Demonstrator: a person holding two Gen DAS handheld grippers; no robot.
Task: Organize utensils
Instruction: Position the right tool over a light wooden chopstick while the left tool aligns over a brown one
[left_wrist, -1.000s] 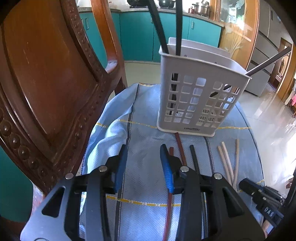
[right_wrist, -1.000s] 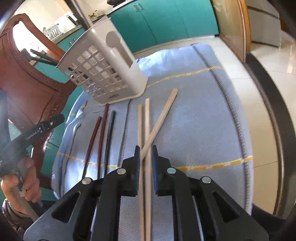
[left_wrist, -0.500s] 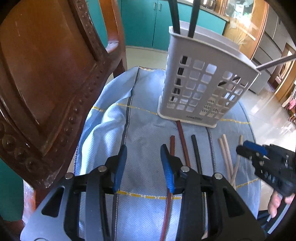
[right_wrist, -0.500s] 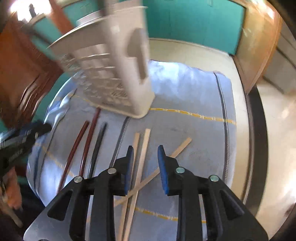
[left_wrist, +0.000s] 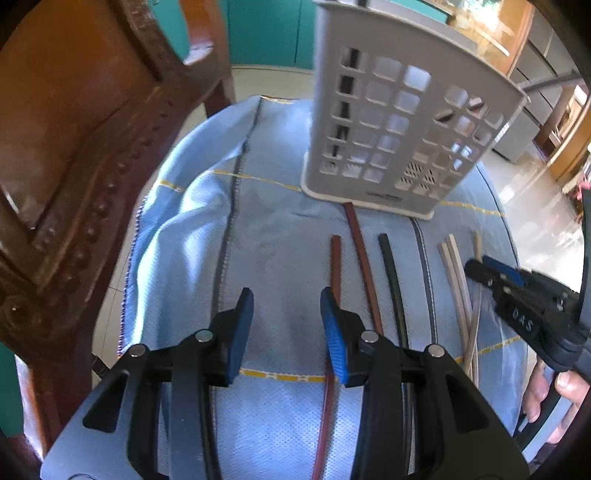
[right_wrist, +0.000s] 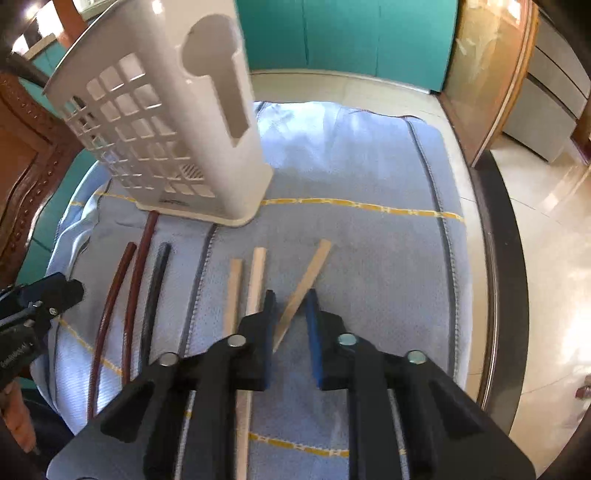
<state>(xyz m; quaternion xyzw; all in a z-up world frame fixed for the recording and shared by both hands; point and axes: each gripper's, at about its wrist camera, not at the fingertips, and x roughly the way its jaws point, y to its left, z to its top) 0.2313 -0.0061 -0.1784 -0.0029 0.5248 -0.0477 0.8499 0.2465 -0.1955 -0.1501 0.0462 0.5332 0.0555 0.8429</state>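
A white slotted utensil basket (left_wrist: 406, 122) stands on the blue cloth (left_wrist: 258, 240), with dark sticks inside it. In front of it lie two brown chopsticks (left_wrist: 364, 266), a black chopstick (left_wrist: 391, 273) and pale wooden chopsticks (left_wrist: 456, 280). My left gripper (left_wrist: 286, 293) hangs open just above the cloth with nothing between its pads. The left brown chopstick runs under its right finger. My right gripper (right_wrist: 291, 295) has its jaws closing on the slanted wooden chopstick (right_wrist: 308, 273), which lies crosswise between the pads. Two straight wooden chopsticks (right_wrist: 255, 273) lie just left of it.
A carved wooden chair (left_wrist: 74, 129) stands close on the left of the cloth. The table's dark rim (right_wrist: 498, 258) runs along the right, with tiled floor beyond. A hand (left_wrist: 565, 387) holds the right gripper (left_wrist: 476, 267) at the right edge. Teal cabinets stand behind.
My left gripper sank and tipped down toward the cloth. My right gripper shifted right from the straight wooden pair to the slanted chopstick, opening briefly and then narrowing again.
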